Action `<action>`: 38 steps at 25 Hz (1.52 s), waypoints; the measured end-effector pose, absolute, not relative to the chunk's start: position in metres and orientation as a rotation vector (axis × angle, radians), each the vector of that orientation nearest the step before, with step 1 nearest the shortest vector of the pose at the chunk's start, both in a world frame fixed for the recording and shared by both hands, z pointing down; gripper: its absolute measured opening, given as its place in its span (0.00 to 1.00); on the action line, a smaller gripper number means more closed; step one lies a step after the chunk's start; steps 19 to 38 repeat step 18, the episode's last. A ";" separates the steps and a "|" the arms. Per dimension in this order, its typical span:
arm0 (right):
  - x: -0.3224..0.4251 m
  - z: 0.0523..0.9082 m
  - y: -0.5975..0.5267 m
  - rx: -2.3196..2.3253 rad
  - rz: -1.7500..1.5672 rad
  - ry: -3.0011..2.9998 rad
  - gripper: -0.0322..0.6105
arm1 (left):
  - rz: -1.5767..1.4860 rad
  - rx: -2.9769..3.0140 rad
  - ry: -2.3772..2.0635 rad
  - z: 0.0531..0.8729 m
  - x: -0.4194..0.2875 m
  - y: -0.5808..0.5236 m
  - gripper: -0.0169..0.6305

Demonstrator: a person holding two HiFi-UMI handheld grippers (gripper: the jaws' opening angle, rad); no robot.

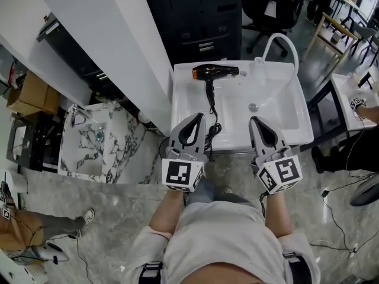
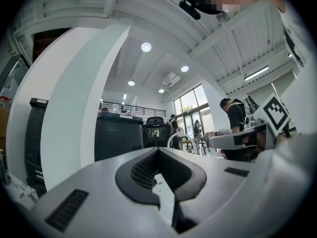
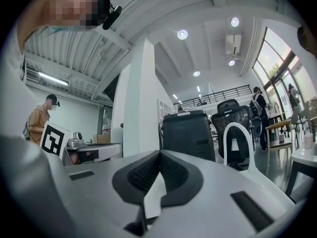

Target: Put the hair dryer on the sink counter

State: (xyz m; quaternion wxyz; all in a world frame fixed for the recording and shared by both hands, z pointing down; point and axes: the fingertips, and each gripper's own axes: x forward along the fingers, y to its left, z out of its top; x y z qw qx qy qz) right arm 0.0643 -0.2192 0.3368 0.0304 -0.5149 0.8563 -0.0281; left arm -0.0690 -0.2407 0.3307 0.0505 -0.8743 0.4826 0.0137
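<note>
White sink counter [image 1: 278, 120] bears a black hair dryer [image 1: 216, 71] with an orange nozzle, cord [image 1: 212, 108] trailing forward, while left gripper [image 1: 195, 118] and right gripper [image 1: 256, 122] hover with jaws pressed together, empty.

Mostly white and grey, with one pop of orange

Black hair dryer [image 1: 214, 71] with an orange back end and a black cord [image 1: 211, 108] on the white counter [image 1: 284, 129]. The left tongs [image 1: 195, 120] and right tongs [image 1: 257, 123] are light grey with black pads, their marker cubes [image 1: 182, 175] black-and-white squares. The floor [image 1: 118, 206] is grey marble.

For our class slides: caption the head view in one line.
Hair dryer lies on the sink counter; left gripper and right gripper hover shut and empty before it.
</note>
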 end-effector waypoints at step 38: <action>0.070 0.334 -0.226 -1.549 -0.091 2.650 0.06 | 0.026 -2.656 1.464 0.326 -0.060 -0.246 0.05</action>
